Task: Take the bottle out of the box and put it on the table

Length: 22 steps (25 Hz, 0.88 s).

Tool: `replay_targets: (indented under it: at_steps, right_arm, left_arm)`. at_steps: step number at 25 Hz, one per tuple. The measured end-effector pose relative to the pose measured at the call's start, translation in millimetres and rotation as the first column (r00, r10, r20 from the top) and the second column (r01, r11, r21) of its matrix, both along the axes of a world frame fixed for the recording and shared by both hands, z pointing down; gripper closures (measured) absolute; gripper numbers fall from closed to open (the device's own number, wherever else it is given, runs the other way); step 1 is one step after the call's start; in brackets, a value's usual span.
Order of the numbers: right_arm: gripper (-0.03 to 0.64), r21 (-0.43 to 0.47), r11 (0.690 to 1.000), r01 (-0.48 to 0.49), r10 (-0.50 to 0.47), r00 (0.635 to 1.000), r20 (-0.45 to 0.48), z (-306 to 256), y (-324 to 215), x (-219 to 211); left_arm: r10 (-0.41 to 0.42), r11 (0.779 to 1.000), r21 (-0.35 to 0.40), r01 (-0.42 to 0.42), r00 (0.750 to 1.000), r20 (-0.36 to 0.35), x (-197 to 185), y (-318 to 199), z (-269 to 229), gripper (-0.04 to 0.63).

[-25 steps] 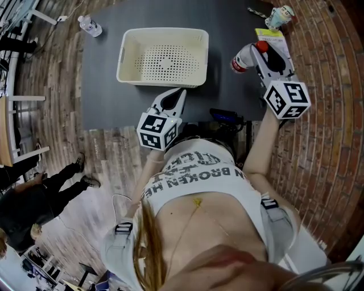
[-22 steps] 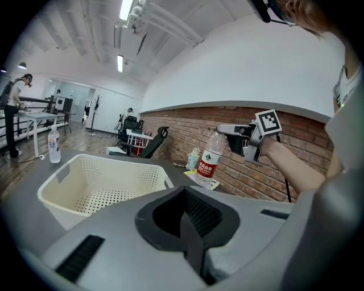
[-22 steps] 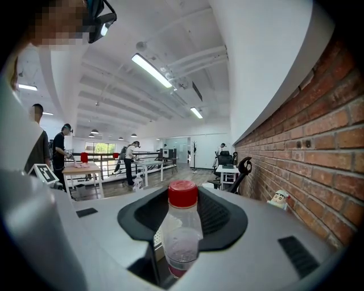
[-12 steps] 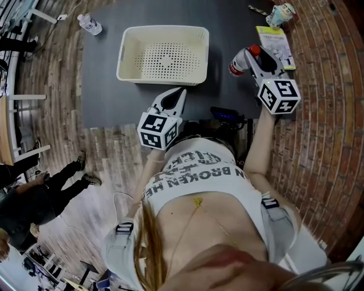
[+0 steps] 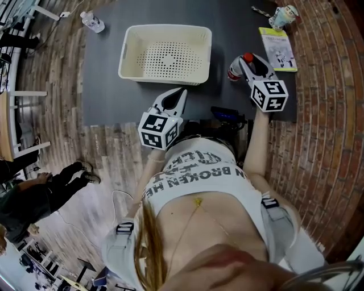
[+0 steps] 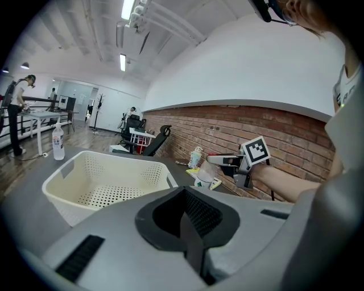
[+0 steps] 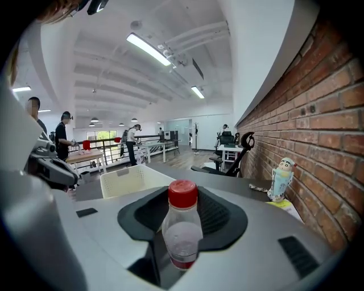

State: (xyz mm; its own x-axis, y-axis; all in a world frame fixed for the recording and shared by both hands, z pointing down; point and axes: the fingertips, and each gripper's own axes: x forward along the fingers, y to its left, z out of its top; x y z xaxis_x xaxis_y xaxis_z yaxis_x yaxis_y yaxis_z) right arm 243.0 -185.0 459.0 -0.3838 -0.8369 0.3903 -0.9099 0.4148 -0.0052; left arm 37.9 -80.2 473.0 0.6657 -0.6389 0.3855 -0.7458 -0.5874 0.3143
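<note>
Seen from above, a person stands at the near edge of a dark desk [image 5: 108, 85], holding a hand-held gripper in each hand. The right hand-held gripper [image 5: 245, 61] is clenched around a small clear bottle [image 5: 235, 68] with a red cap. It grips the bottle low on the body, so the cap stands upright above the jaws. Compared with a second ago, this gripper and the bottle have come lower and a little nearer and leftward, toward the desk top.

The cream box [image 5: 165, 54] sits to the left of the bottle, apart from it, and is empty. So the lifting-out is done, and what remains seems to be setting the bottle down and letting go. Whether its base already touches the desk cannot be told.

The left hand-held gripper [image 5: 172, 101] has not moved. It sits just on the near side of the box's near wall, jaws pressed together on nothing.

For open room, a strip of bare desk lies under the bottle, between the box on the left and a yellow booklet [image 5: 277, 48] on the far right. A toy figure [image 5: 282, 16] stands farther still, by the far right corner. The desk's right edge is just right of the booklet. Its near edge lies close to the right gripper's marker cube, with a dark device [image 5: 227, 118] along it. A second bottle [image 5: 91, 23] stands by the far left corner, well apart.
</note>
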Motion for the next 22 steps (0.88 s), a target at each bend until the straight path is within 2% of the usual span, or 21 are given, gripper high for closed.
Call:
replay_targets:
  at_steps: [11, 22]
  right_arm:
    - [0.463, -0.075, 0.997, -0.002, 0.000, 1.000, -0.018, 45, 4, 0]
    - [0.463, -0.045, 0.999, 0.021, -0.023, 0.999, -0.046, 48, 4, -7]
  left_arm:
    - [-0.008, 1.000, -0.004, 0.008, 1.000, 0.001, -2, 2, 2, 0.595]
    - [0.004, 1.000, -0.015, -0.004, 1.000, 0.001, 2, 1, 6, 0.595]
